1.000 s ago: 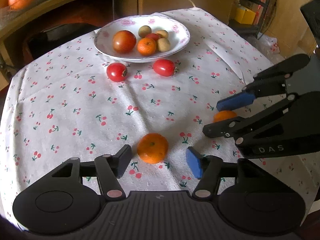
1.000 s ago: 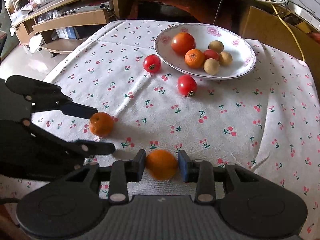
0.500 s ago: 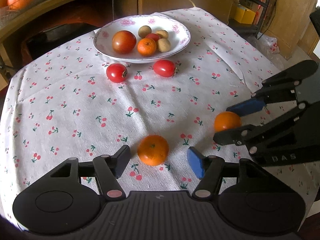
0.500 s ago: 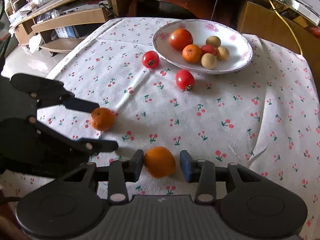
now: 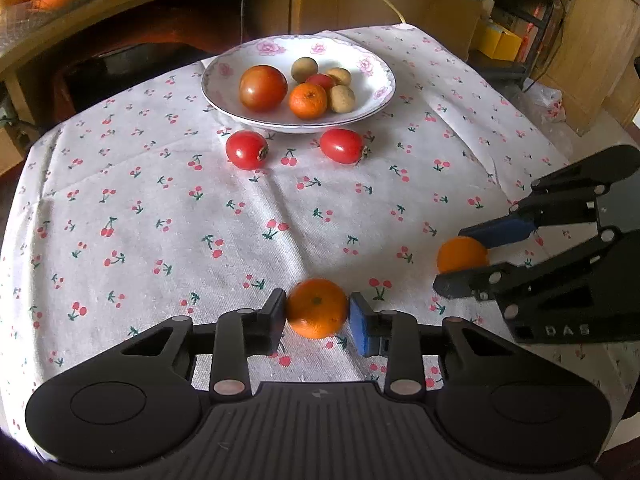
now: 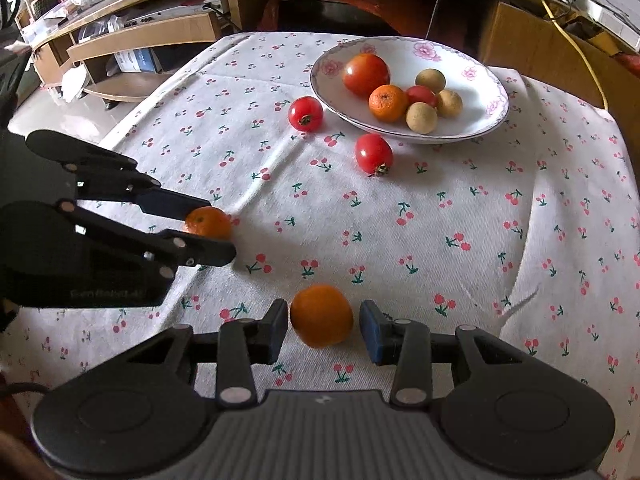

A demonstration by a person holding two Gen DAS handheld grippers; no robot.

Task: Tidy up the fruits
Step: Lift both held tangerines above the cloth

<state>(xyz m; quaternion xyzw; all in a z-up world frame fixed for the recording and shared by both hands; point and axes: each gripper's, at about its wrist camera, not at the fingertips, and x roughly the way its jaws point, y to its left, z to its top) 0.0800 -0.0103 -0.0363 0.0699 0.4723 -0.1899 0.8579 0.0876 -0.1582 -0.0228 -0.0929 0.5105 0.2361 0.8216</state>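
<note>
Left wrist view: the left gripper point(image 5: 317, 318) has its pads pressed against both sides of a mandarin point(image 5: 317, 308) on the near part of the cherry-print tablecloth point(image 5: 160, 216). At the right edge the right gripper point(image 5: 464, 258) appears side-on, its blue upper finger and black lower finger bracketing a second orange point(image 5: 460, 254); from here it looks pinched. At the far end a flowered plate point(image 5: 372, 70) holds a large tomato, a mandarin and small brown fruits, with two loose tomatoes point(image 5: 247, 150) point(image 5: 341, 145) just in front of its near rim.

Right wrist view: what the side-on look hides shows here. The right gripper point(image 6: 322, 330) is spread slightly wider than the second orange point(image 6: 321, 315), with a visible gap on each side, so it grips nothing. The left gripper point(image 6: 210, 226) reaches in from the left, its fingers tight on the mandarin point(image 6: 209, 222). The plate point(image 6: 486, 84) sits far right, the loose tomatoes point(image 6: 305, 113) point(image 6: 374, 154) near it.
</note>
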